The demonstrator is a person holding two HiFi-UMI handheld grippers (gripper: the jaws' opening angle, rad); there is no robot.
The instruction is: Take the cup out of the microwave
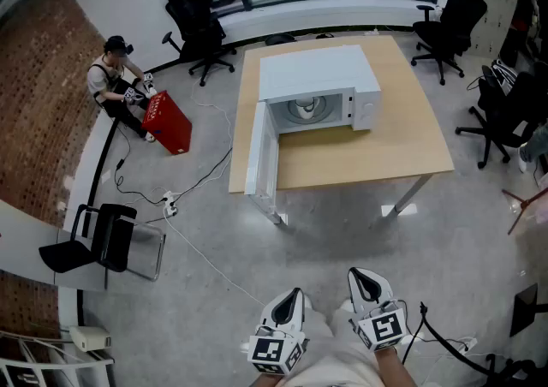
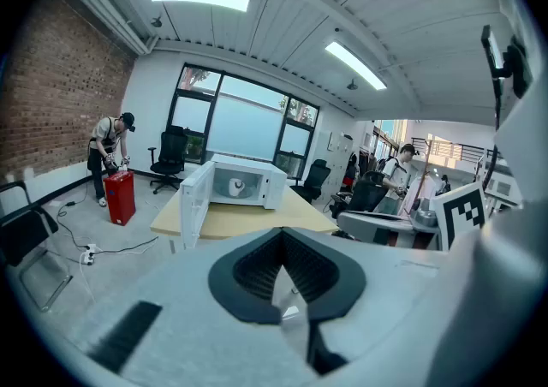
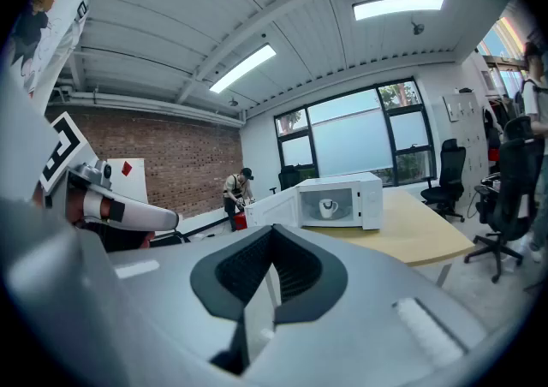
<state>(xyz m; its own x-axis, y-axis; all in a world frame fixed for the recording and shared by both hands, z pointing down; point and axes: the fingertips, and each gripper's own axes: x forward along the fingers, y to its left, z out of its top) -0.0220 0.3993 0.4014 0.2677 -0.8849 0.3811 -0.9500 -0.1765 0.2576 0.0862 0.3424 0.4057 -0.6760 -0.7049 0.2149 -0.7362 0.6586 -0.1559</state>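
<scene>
Grey office floor, brick wall to one side, windows beyond. A pale wooden table (image 1: pixel 411 145) is seen across the room, with a white microwave (image 1: pixel 321 68) set on it. Its door (image 1: pixel 261 154) is swung fully open toward the table's near edge.

The cup (image 3: pixel 328 206) is seen upright inside the cavity, about central; small and white, with what looks like a handle on one side.

Left gripper (image 1: pixel 291 295) and right gripper (image 1: pixel 364 278) are held close to the body, well apart from the table. Both pairs of tongs are closed together with nothing between them.

Handling, as judged:
- The cup is likely ceramic: rigid, fairly light, glazed and so slippery; breakable if dropped on the floor.
- Contents cannot be told, so it should be kept level.
- Hold is best taken across the rim wall or body, away from the handle, with the tongs first opened wide.
- The cavity's roof and side walls are to be cleared on the way out.
</scene>
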